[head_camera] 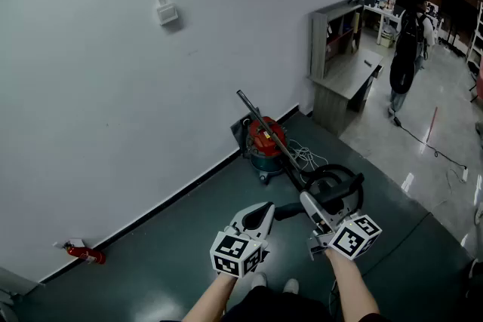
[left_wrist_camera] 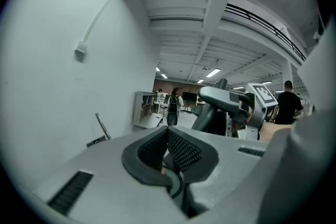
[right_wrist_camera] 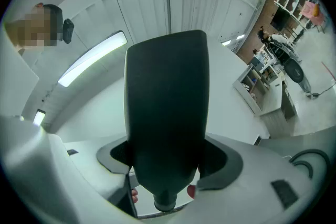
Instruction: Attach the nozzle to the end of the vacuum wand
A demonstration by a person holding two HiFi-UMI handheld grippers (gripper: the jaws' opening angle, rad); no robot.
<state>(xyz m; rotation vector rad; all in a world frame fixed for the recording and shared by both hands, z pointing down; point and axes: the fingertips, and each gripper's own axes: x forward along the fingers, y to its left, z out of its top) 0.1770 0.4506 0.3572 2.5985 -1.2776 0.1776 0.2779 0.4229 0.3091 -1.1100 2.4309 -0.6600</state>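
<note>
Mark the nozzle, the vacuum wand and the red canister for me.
nozzle [right_wrist_camera: 167, 113], right gripper view, middle of its flat black body.
vacuum wand [head_camera: 248, 106], head view, upper stretch of the metal tube leaning by the wall.
red canister [head_camera: 264, 138], head view, its red top.

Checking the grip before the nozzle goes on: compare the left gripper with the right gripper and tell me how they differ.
The left gripper has its jaws shut together, while the right gripper has its jaws spread wide. The left gripper holds nothing, whereas the right gripper is clamped on a black nozzle that fills the gap between its pads. Both are white with dark pads.
</note>
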